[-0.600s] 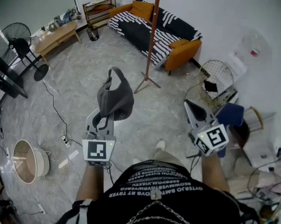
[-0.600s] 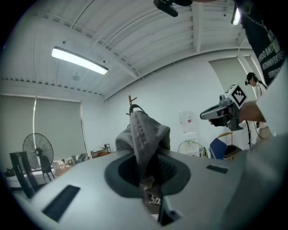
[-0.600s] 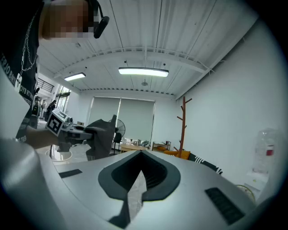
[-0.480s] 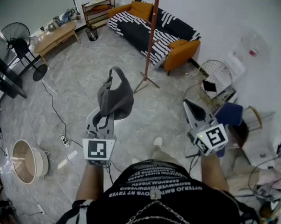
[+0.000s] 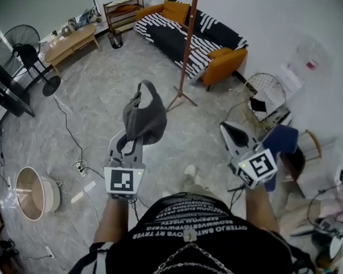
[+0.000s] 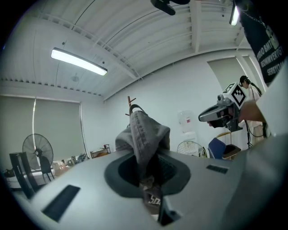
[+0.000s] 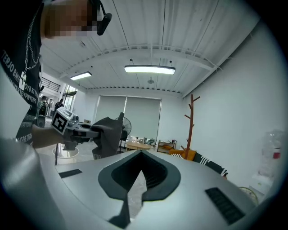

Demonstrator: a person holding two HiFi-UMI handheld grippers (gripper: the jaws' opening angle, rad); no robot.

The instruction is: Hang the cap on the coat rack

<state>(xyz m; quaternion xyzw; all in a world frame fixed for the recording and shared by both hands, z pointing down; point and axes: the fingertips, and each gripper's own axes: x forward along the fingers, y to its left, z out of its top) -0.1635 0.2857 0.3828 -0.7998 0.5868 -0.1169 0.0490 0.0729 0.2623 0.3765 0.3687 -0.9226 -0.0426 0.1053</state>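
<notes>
We hold the grey cap aloft in our left gripper, whose jaws pinch a fold of its cloth while the crown slumps over the tips. It looks light and limp, so we expect it to sag and swing rather than keep its shape. We judge the strap loop at its top the best part to drop over a peg of the coat rack, which stands well ahead. Our right gripper is closed on nothing.
</notes>
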